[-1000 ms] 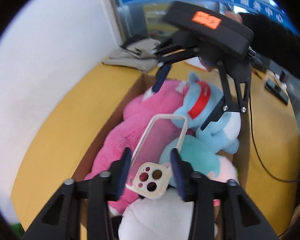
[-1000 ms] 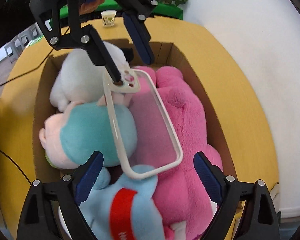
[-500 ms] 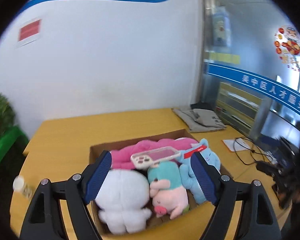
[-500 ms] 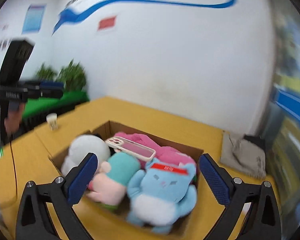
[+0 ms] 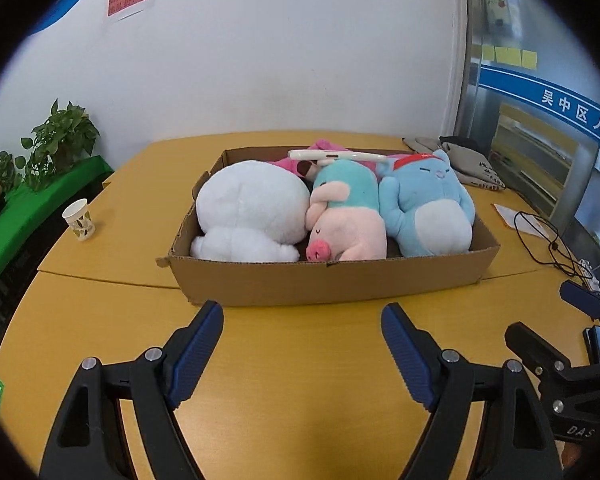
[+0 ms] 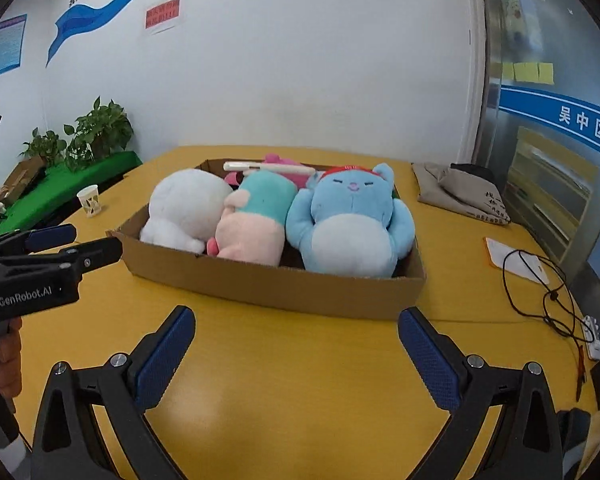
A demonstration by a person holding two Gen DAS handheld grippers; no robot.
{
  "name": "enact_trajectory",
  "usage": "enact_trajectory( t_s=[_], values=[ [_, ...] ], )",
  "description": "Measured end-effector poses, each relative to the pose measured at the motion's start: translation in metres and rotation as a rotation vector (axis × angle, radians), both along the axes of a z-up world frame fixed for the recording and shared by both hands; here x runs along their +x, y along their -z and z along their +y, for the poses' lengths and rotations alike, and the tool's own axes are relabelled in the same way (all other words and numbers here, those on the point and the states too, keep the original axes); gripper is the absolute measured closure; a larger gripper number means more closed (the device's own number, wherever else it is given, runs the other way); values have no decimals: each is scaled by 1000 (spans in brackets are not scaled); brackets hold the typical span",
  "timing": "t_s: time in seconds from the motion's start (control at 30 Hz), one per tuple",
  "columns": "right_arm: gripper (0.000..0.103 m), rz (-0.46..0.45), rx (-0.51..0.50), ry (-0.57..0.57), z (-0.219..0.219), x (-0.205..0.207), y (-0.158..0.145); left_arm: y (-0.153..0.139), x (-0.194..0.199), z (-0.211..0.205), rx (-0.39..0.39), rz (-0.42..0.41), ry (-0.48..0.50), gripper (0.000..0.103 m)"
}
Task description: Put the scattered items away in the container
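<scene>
Both grippers, left gripper (image 5: pixel 302 354) and right gripper (image 6: pixel 296 360), gape empty; the stiff, slick white-rimmed clear phone case (image 5: pixel 337 155) lies on soft plush toys in the brown cardboard box (image 5: pixel 332 282); edges suit gripping.

White wall (image 5: pixel 300 48) with blue stripe, yellow table (image 5: pixel 300 360), potted plants (image 6: pixel 100 136), glass partition (image 6: pixel 548 152)

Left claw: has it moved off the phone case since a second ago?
Yes. The left claw has pulled back out of the box to the near tabletop, open and empty; the phone case lies atop the plush toys.
</scene>
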State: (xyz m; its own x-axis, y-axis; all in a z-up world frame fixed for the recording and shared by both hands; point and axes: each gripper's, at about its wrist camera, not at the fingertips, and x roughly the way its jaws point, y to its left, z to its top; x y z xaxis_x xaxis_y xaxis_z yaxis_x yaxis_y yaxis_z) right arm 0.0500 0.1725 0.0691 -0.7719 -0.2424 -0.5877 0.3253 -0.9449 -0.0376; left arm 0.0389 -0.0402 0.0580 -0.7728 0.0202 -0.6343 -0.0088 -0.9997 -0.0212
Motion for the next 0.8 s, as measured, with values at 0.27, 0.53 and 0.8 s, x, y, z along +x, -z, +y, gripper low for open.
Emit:
enact_trajectory(
  t_s=[0.27, 0.53, 0.8],
  values=[
    [0, -42, 2, 60, 4, 11, 22, 0, 22, 16, -38, 12, -20, 22],
    [0, -12, 42, 93, 5, 26, 26, 12, 36, 22, -24, 22, -41, 22],
    [0, -23, 30, 111, 9, 41, 43, 37, 47, 25, 1, -9, -27, 22]
  ],
)
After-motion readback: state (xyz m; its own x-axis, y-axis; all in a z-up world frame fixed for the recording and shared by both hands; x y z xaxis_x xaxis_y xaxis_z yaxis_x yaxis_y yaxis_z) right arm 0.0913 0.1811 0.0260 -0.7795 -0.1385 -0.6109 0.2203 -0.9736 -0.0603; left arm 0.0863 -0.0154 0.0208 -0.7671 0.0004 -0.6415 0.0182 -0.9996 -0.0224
